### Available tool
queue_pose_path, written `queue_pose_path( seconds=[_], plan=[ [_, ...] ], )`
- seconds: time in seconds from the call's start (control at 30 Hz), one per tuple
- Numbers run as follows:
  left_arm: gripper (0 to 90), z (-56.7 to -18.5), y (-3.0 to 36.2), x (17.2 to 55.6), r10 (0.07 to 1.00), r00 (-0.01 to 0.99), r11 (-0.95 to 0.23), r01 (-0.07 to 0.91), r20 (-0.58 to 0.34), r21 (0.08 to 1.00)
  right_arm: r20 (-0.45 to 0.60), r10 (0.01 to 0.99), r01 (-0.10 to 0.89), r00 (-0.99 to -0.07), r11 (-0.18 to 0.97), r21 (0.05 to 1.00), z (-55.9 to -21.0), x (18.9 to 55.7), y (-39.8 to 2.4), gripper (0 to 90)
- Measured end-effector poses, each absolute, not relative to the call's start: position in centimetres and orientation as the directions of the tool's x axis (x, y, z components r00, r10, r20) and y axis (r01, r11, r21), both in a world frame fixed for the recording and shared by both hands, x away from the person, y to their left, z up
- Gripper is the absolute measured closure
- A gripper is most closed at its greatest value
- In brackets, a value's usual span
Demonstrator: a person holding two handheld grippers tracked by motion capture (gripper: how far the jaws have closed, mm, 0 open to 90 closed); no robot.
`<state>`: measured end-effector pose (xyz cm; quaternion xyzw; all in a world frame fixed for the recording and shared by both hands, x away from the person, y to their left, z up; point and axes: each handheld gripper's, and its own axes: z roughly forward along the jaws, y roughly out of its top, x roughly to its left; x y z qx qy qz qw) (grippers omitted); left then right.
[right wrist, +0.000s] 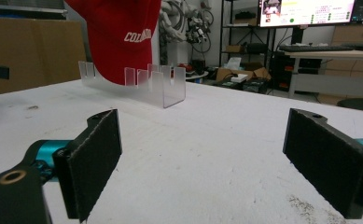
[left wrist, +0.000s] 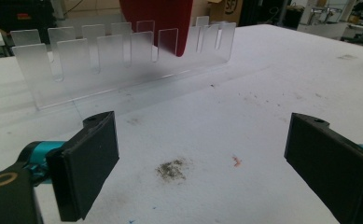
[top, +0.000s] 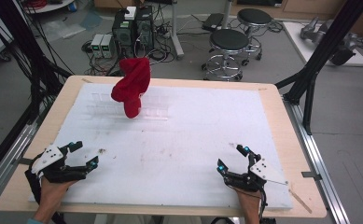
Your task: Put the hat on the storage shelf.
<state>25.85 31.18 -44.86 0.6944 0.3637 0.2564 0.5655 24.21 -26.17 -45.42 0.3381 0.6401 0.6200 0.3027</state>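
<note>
A red cap (top: 132, 85) stands upright in a clear slotted acrylic rack (top: 128, 108) at the far middle-left of the white board (top: 193, 126). The cap (right wrist: 118, 32) carries white lettering, and its lower edge (left wrist: 163, 23) sits between the rack's (left wrist: 118, 56) tabs. My left gripper (top: 85, 154) rests open at the board's near left corner, jaws wide apart over a dirt smudge (left wrist: 172, 169). My right gripper (top: 232, 157) rests open at the near right, nothing between its pads. Both are far from the cap.
The board lies on a wooden table (top: 282, 121). Beyond the table stand computer towers (top: 133, 28), cables and two black stools (top: 229, 49). Black frame posts (top: 319, 56) rise at the right, cables hang at the left.
</note>
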Motion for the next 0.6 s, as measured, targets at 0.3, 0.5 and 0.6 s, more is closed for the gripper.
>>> queue_pose_path(
  seconds=[0.3, 0.5, 0.6],
  plan=[
    [12.0, -44.90, 31.14, 25.77, 0.795, 0.605, -0.098, 0.206, -0.048, 0.974, 0.037, 0.809, 0.061, -0.586, -0.002, 0.998, -45.44, 24.15, -26.18, 10.5],
    [12.2, -44.94, 31.25, 25.54, 0.794, 0.606, -0.090, 0.183, -0.040, 0.979, 0.038, 0.810, 0.059, -0.586, -0.004, 0.998, -45.44, 24.17, -26.21, 10.5],
    [12.4, -44.95, 31.26, 25.43, 0.795, 0.606, -0.090, 0.173, -0.033, 0.981, 0.041, 0.809, 0.061, -0.587, -0.007, 0.998, -45.45, 24.18, -26.23, 10.5]
  ],
)
